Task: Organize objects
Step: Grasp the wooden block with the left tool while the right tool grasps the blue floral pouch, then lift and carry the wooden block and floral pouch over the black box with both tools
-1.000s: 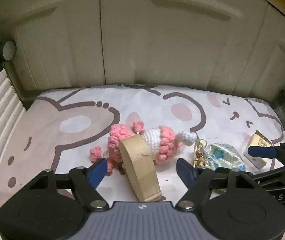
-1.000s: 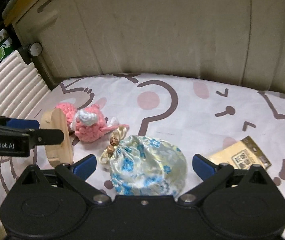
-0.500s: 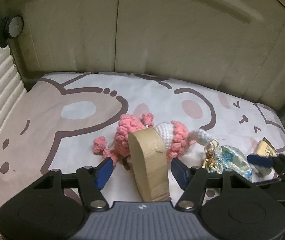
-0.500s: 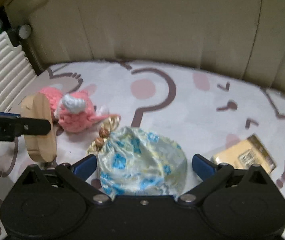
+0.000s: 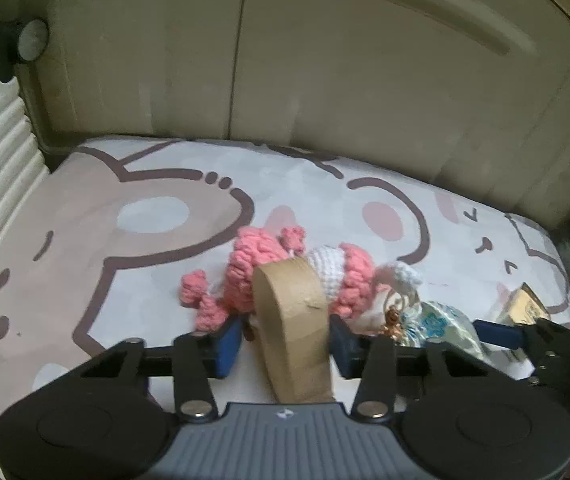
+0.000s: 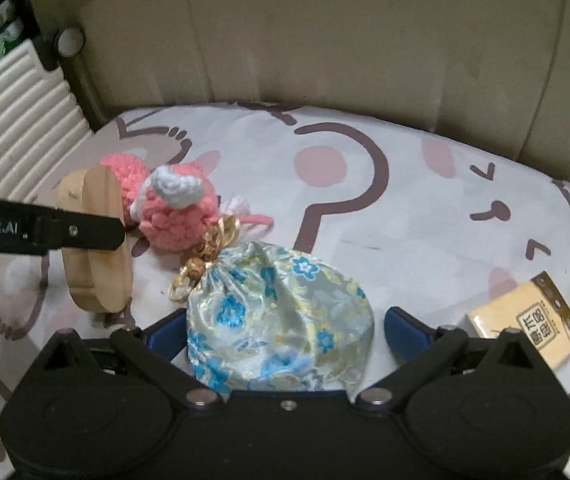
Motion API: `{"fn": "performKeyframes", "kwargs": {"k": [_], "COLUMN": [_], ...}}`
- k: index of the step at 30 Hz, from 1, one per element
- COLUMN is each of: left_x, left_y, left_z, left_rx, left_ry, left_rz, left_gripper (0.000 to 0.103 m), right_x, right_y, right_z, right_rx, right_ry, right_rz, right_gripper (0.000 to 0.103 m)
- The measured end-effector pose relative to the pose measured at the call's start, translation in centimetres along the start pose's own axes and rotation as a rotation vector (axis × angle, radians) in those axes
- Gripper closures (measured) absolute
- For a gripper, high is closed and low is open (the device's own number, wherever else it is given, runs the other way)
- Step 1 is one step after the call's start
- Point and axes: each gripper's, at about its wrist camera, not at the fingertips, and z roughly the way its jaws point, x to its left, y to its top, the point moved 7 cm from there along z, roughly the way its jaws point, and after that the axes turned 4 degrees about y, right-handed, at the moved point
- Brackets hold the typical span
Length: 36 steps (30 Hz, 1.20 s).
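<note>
**Two claws, two pickups: wood block on my left, brocade pouch on my right**

Left claw: fingers either side of the wooden block, low centre of the left view. The jaws are closing with the block between them; the right pad looks to be at the wood, while a sliver of gap shows at the left pad, so I don't call it clamped yet. The block stands on edge, an oval slab with flat faces. I judge it stiff, light to middling and smooth, so a pinch across the two flat faces, low on the slab, should hold without it tipping.

Just behind it lies the pink crochet toy, touching or nearly touching the block. It is soft and will snag; I'd keep the pads off the yarn.

Right claw: jaws apart, straddling the floral drawstring pouch at lower centre of the right view, pads not pressing it. The satin looks slippery and squashy. Best hold, I think, is across the full belly, or at the gathered neck by the gold cord. The pouch is drawn shut, so I can't tell what is in it.

A small yellow packet lies flat at lower right, well apart from the rest. Everything sits on the cartoon-print sheet. No bin or tray is visible.
</note>
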Motion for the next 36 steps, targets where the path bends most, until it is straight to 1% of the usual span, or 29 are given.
{"fn": "performKeyframes", "kwargs": {"k": [1,3,4,5,7,10,16,22,26,31,36], "left_x": [-0.2,-0.3,-0.4,-0.3,-0.2,-0.2,-0.2,0.2,0.2,0.0,-0.2], "left_y": [-0.1,-0.2,-0.2,-0.2,-0.2,-0.4,-0.8,-1.0,-0.9,-1.1,-1.6], "left_z": [0.0,-0.1,-0.1,-0.2,-0.3,-0.7,-1.5,-2.9,-4.6,-7.6,-10.9], "left_rx": [0.005,0.005,0.004,0.004,0.007,0.011,0.014,0.005,-0.015,-0.05,-0.09], "left_ry": [-0.008,-0.006,-0.008,-0.009,-0.012,-0.008,-0.007,-0.006,-0.015,-0.029,-0.037], "left_rz": [0.006,0.021,0.027,0.027,0.022,0.036,0.055,0.044,0.028,0.026,0.032], "left_gripper": [0.067,0.068,0.069,0.069,0.072,0.077,0.079,0.079,0.079,0.079,0.079], "right_x": [0.1,0.3,0.4,0.3,0.1,0.0,0.1,-0.3,-0.6,-0.4,0.4], "right_y": [0.0,-0.1,0.0,0.0,0.1,0.0,-0.5,-1.1,-0.9,-0.3,-0.4], "right_z": [0.2,0.2,0.1,0.0,-0.3,-0.6,-1.4,-3.0,-4.9,-8.1,-11.2], "right_rx": [0.007,0.007,0.007,0.005,0.009,0.024,0.057,0.07,0.043,-0.018,-0.054], "right_ry": [-0.012,-0.021,-0.02,-0.018,-0.018,-0.012,-0.022,-0.065,-0.086,-0.109,-0.143], "right_rz": [-0.015,-0.032,-0.038,-0.036,-0.016,0.012,0.032,0.038,0.066,0.117,0.129], "right_gripper": [0.002,0.006,0.01,0.014,0.018,0.018,0.018,0.018,0.018,0.018,0.018]}}
